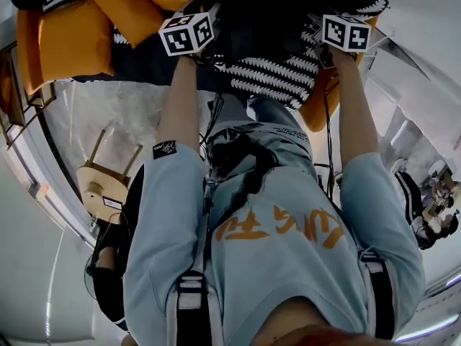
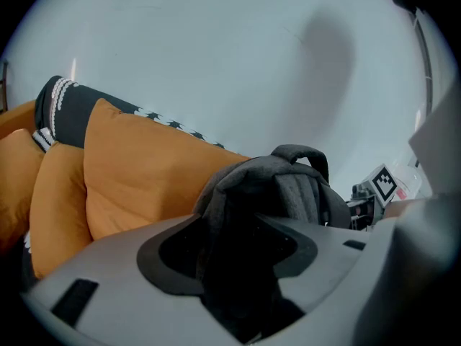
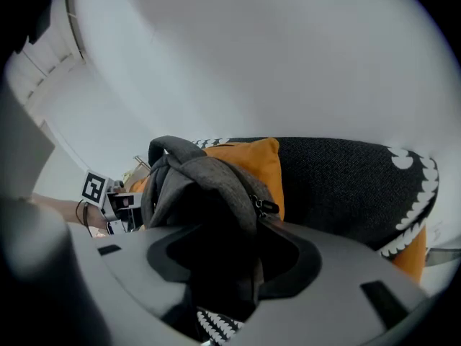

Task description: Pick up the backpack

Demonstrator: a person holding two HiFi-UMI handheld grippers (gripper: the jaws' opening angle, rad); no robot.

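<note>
Apparently the task is only at its beginning. The dark grey backpack (image 1: 263, 16) sits on a sofa, on a black-and-white knitted blanket (image 1: 277, 74), and it leans near the orange cushions (image 2: 144, 179). Its top handle (image 2: 302, 153) arches upward, and a zipper puller (image 3: 263, 206) hangs at one side.

The person reaches forward with 2 grippers, 1 at each side of the bag. In the left gripper view, the left gripper (image 2: 234, 262) has its jaws wide apart, and the dark fabric of the backpack fills the gap between them. The pads are close to the cloth, maybe touching it, but they do not seem to squeeze it. The right gripper (image 3: 223, 265) is in the same condition: jaws spread wide, with the bag's side between them and no firm pinch to see.

So what is done, as far as the views show, is the approach and the placing of both grippers around the bag. What is left is the main part: to close both pairs of jaws on the fabric until the hold is firm, and then to raise the backpack off the sofa. The cloth is soft, so it could slip if only a thin fold is taken.
</note>
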